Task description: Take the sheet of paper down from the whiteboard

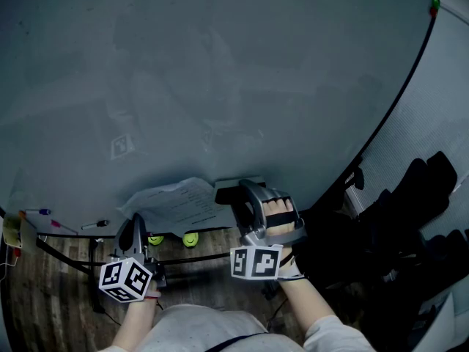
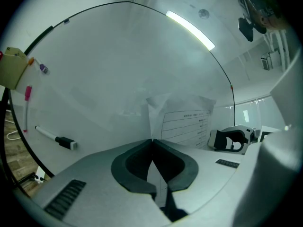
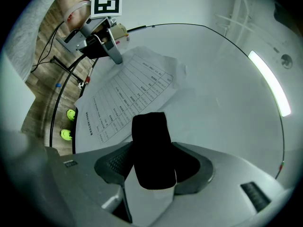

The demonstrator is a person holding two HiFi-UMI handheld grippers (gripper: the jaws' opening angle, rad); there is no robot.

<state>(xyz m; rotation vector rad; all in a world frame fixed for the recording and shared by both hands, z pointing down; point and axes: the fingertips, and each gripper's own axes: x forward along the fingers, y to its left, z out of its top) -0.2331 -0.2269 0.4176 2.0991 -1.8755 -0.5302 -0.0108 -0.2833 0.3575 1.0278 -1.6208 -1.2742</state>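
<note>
Left gripper view: sheet of paper pinched edge-on in left claw; right claw clamps black block.

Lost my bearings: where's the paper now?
Head view, low centre on the whiteboard: the sheet of paper has its left end pinched in the left tool, with the right tool, gripping a black block, at its right.

paper: white, black print | whiteboard: pale grey | block: black
</note>
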